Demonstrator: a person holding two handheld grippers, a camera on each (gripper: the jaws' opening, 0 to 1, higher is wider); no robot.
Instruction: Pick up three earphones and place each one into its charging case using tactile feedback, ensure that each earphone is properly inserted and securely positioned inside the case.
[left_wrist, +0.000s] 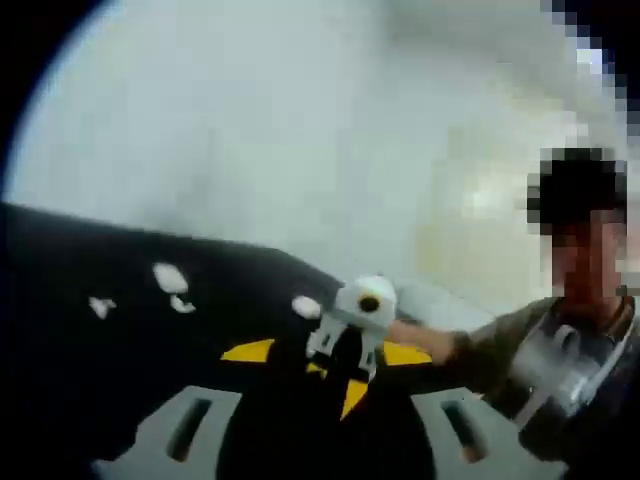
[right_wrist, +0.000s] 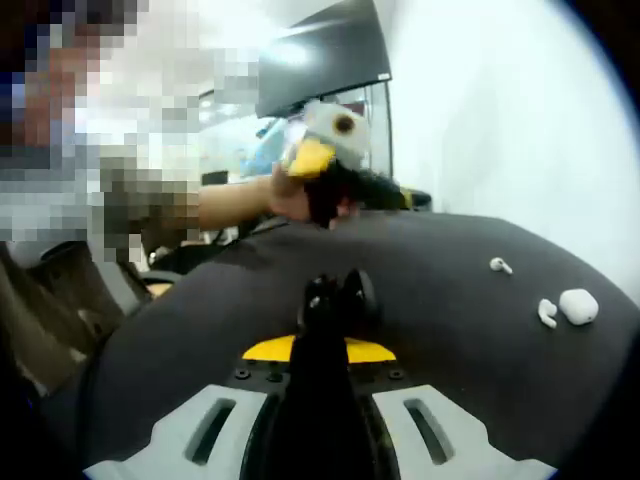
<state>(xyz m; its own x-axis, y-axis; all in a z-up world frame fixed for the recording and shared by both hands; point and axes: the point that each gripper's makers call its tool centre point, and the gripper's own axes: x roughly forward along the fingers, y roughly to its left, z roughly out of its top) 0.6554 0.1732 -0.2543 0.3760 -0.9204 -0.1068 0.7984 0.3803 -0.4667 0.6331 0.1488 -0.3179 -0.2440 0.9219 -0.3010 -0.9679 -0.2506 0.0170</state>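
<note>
On the black table (right_wrist: 450, 330) a white charging case (right_wrist: 578, 305) lies at the right, with one white earphone (right_wrist: 547, 313) beside it and another earphone (right_wrist: 500, 265) farther back. My right gripper (right_wrist: 337, 290) rises from the bottom, shut, with nothing seen between its tips. A hand (right_wrist: 290, 195) holds my left gripper (right_wrist: 325, 165) above the table's far edge. The left gripper view is blurred: a white case (left_wrist: 170, 278), an earphone (left_wrist: 183, 305) under it, a second earphone (left_wrist: 100, 307) and another white piece (left_wrist: 305, 307). My left gripper (left_wrist: 345, 375) is dark against the table (left_wrist: 120, 380). The right gripper (left_wrist: 330, 338) overlaps its tips.
A person stands behind the table, a sleeve (left_wrist: 500, 350) reaching in from the right. A dark monitor (right_wrist: 320, 55) hangs behind the far edge, and a white wall (right_wrist: 500, 120) runs along the right. Chair-like shapes (right_wrist: 60, 300) stand left of the table.
</note>
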